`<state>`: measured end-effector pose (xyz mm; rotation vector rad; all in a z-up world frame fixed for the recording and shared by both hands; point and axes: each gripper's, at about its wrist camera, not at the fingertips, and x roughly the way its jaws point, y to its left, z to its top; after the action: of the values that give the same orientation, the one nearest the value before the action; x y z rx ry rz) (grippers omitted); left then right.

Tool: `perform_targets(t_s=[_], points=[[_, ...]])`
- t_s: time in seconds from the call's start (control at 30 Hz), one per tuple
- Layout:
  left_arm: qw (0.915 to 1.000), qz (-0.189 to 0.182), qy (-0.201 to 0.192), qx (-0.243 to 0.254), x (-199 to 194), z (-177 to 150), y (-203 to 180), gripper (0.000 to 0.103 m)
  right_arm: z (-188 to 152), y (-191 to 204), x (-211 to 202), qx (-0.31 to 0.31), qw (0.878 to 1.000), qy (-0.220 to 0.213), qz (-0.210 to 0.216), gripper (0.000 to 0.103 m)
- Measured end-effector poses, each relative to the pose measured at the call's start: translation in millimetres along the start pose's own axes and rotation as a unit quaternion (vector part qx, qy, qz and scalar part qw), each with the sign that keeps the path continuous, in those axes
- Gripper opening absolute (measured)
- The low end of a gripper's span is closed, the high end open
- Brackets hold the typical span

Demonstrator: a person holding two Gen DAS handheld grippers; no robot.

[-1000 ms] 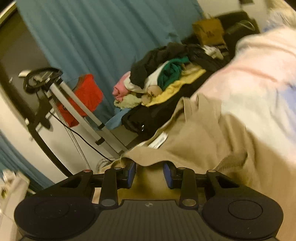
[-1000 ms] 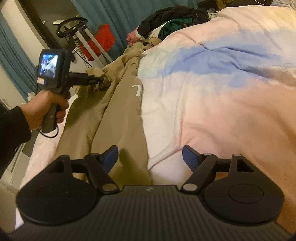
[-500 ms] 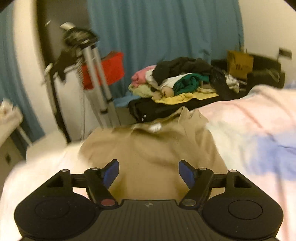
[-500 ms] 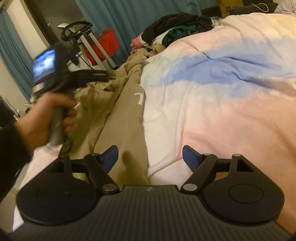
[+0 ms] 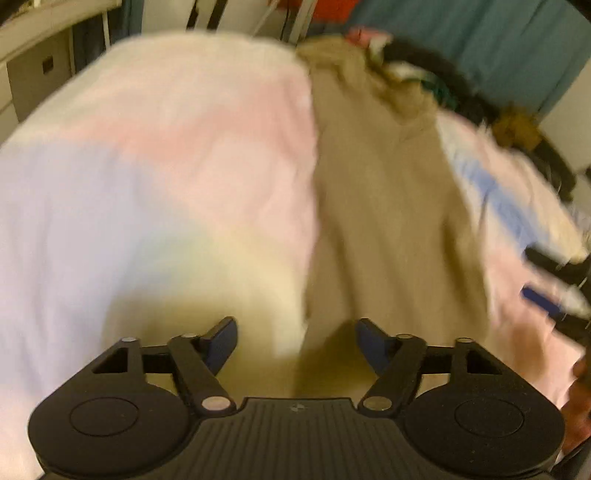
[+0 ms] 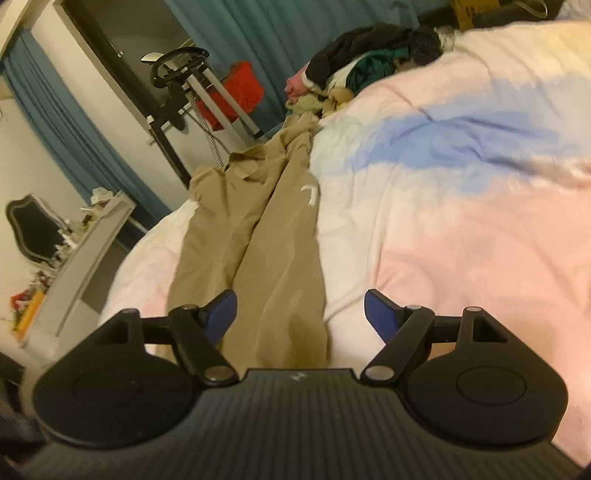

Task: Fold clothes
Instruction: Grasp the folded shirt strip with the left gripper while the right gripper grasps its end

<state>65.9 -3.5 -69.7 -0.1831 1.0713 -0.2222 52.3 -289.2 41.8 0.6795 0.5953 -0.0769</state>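
— So, where are the trousers (image 6: 273,236) lying right now?

— They are stretching lengthwise along the bed (image 6: 461,229), on the pastel cover, with the far end bunching up near the pile of clothes (image 6: 369,62) by the curtain (image 6: 258,29). The near end is reaching almost under the right gripper (image 6: 300,312).

— Is either gripper holding anything?

— Neither, as far as I can see. The right gripper is standing wide open, its blue pads apart, with the cloth lying between and below them but not pinched. The left gripper (image 5: 297,341) is gaping just as wide, hovering over the edge of the trousers (image 5: 384,206) where they are meeting the bed (image 5: 155,166). That view is blurring badly, so details are hard to read.

— And how far along is the folding?

— Judging from this, barely started. The legs are lying side by side, roughly straightened, though the waist end is looking crumpled. No crosswise fold is showing yet. I would say smoothing the top, then folding end to end, is all remaining, and the pile behind is waiting too.
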Motion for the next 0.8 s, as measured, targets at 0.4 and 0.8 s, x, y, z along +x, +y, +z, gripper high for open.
perform_targets(t_s=[0.4,0.8], points=[[0.9908,-0.107,0.081,0.017,1,-23,2,0.041,-52,-37,-25,0.169,0.981,0.092,0.0,0.073],[0.9881,-0.119,0.043,-0.087,-39,-30,42,0.003,-77,-30,-22,0.177,0.969,0.174,0.014,0.073]])
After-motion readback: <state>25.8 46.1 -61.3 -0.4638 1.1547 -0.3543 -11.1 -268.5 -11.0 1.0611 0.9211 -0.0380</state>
